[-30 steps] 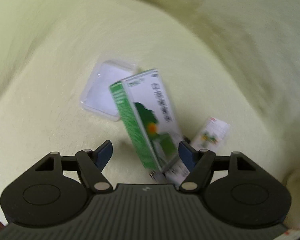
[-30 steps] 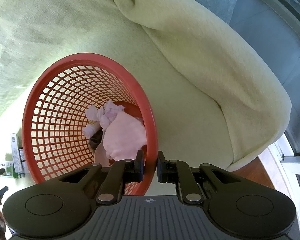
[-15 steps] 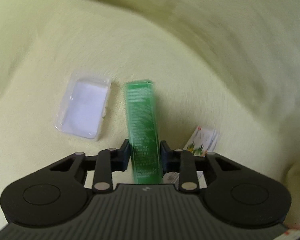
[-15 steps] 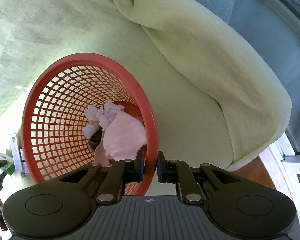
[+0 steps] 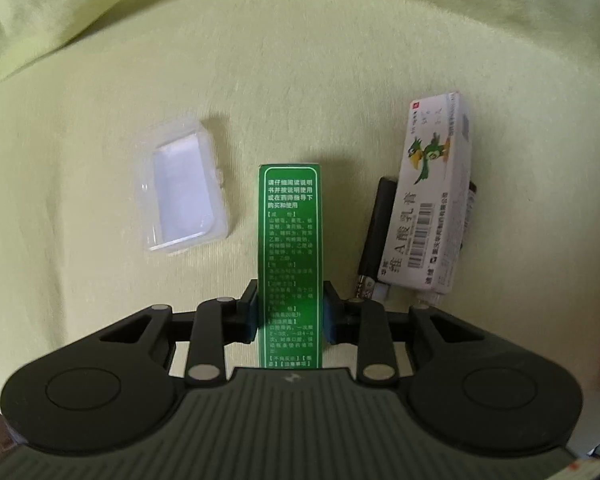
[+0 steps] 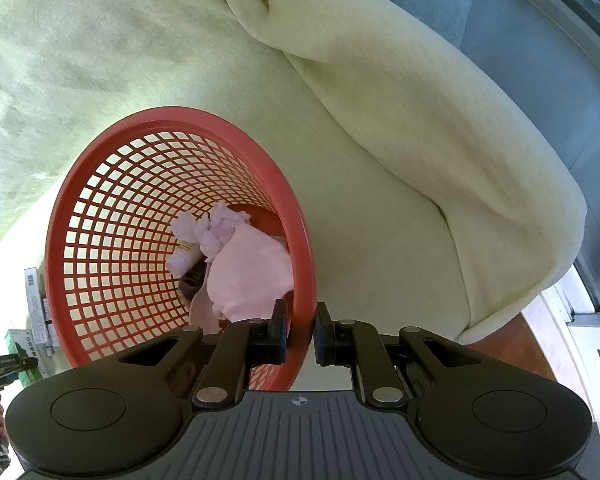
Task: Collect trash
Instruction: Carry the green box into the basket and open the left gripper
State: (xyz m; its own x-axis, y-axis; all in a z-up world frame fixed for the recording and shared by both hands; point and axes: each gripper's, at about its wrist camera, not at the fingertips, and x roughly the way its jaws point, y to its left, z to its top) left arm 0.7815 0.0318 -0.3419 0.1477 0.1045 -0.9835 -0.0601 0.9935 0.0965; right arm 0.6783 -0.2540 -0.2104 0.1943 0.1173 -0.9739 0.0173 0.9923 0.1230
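Left wrist view: the left tool (image 5: 289, 314) grips a green box (image 5: 291, 240) between its pads, above a pale green blanket (image 5: 300, 80). A clear plastic case (image 5: 182, 188) lies to one side, a white box (image 5: 430, 200) over a dark tube (image 5: 374, 232) to the other; all three remain uncollected.

Right wrist view: the right tool (image 6: 300, 332) is clenched on the rim of a red basket (image 6: 100, 208), which already holds crumpled tissue (image 6: 244, 268). Only this view shows the basket's contents; only the other shows the leftover litter clearly. The job looks partly done.
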